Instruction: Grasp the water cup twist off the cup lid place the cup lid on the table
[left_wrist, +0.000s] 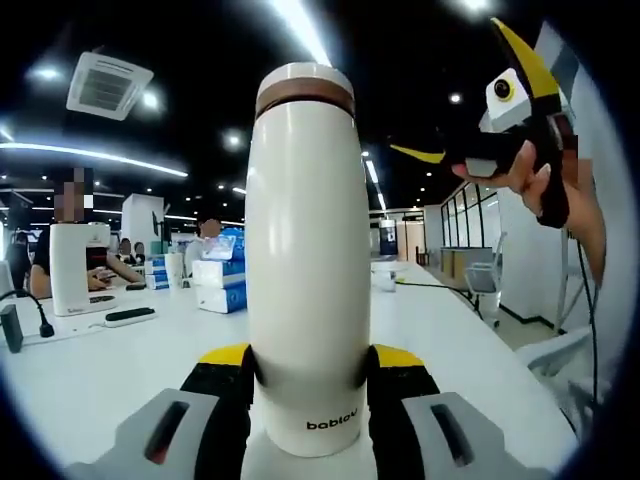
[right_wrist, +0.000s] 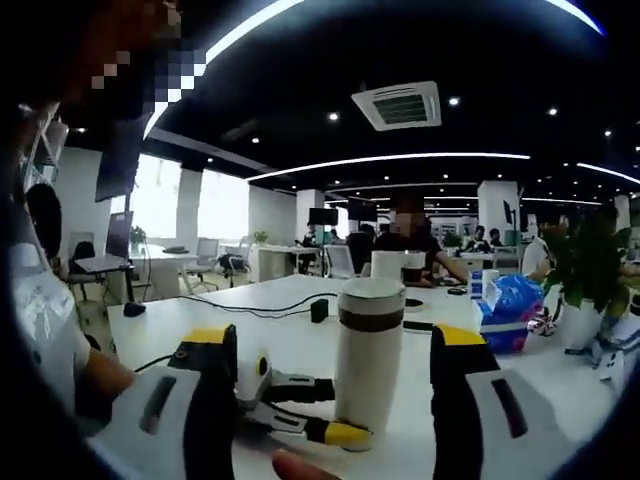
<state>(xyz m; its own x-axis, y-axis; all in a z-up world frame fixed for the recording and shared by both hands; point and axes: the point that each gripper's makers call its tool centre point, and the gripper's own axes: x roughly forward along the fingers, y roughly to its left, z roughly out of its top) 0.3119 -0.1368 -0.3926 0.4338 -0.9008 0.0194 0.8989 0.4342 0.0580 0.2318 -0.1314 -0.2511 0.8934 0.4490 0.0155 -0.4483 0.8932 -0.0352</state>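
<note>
While the white table (left_wrist: 110, 370) carries it upright, the cream water cup (left_wrist: 305, 270) sits clamped low in the left gripper (left_wrist: 305, 385). Smooth and rigid, likely slippery: hold the base, twist at the cup lid (left_wrist: 305, 85) above its brown band. Right gripper (right_wrist: 325, 385) hangs open, apart.

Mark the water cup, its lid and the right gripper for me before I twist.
water cup (left_wrist: 305, 270): left gripper view, middle of white body.
cup lid (left_wrist: 305, 85): left gripper view, white cap above brown band.
right gripper (left_wrist: 470, 85): left gripper view, midway between its yellow fingertips.
</note>
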